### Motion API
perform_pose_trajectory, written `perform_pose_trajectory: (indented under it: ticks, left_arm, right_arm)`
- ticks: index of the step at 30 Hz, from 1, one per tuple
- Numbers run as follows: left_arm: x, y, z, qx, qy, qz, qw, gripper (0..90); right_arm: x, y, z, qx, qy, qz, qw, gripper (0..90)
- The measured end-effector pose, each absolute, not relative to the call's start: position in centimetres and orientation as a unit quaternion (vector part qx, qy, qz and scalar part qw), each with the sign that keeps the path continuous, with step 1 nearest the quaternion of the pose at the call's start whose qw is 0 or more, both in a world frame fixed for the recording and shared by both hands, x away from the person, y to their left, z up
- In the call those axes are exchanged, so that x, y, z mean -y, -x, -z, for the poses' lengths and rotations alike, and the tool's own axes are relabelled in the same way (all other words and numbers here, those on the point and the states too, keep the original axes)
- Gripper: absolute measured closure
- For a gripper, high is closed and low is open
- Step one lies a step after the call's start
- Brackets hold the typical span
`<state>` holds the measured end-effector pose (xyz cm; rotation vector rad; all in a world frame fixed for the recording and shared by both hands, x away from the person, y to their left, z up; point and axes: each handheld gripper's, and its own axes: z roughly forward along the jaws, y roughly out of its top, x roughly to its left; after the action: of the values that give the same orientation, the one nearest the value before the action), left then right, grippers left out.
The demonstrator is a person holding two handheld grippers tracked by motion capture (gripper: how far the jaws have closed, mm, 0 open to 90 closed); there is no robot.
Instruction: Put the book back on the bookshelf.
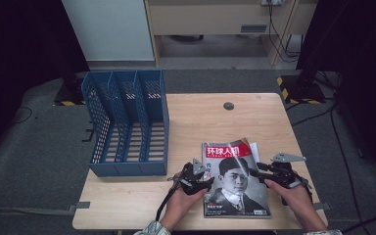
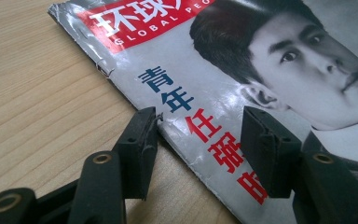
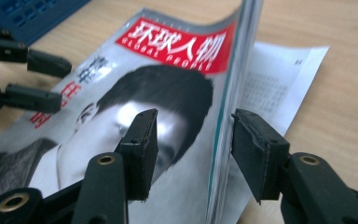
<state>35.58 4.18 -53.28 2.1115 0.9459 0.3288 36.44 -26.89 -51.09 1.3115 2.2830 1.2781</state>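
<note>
A magazine (image 1: 235, 181) with a red title band and a black-and-white portrait lies on the wooden table (image 1: 200, 117) near its front edge. My left gripper (image 1: 206, 177) is at the magazine's left edge. In the left gripper view its jaws (image 2: 198, 140) stand open astride that edge, one over the bare wood and one over the cover (image 2: 242, 56). My right gripper (image 1: 254, 171) is at the right edge. There the cover (image 3: 168, 84) curls up on end between the open jaws (image 3: 193, 140), close to the right pad and clear of the left one. The left gripper (image 3: 64, 83) shows beyond.
A blue perforated file rack (image 1: 127, 122) with three slots lies at the table's left. A printed white sheet (image 3: 279, 79) sticks out from under the magazine on its right. A round cable hole (image 1: 228, 105) sits near the far edge. Grey carpet surrounds the table.
</note>
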Motion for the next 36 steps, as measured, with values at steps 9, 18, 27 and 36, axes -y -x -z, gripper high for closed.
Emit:
perform_pose_trajectory:
  ticks: [9, 18, 27, 36]
  left_arm:
    - [-4.1, -35.7, 53.3, -0.372, -0.831, -0.131, 0.391, 45.3]
    - [-4.0, -35.8, 53.3, -0.369, -0.832, -0.130, 0.392, 45.3]
    - [-4.0, -35.8, 53.3, -0.367, -0.833, -0.132, 0.393, 45.4]
    - [-4.0, -35.8, 53.4, -0.365, -0.833, -0.135, 0.394, 45.2]
  right_arm:
    - [26.3, -36.4, 52.2, -0.807, -0.442, -0.381, 0.093, 48.9]
    - [25.3, -36.9, 52.2, -0.807, -0.420, -0.406, 0.087, 49.3]
    - [24.5, -37.5, 52.7, -0.813, -0.423, -0.388, 0.098, 47.0]
    - [24.0, -37.7, 52.5, -0.800, -0.433, -0.398, 0.115, 72.8]
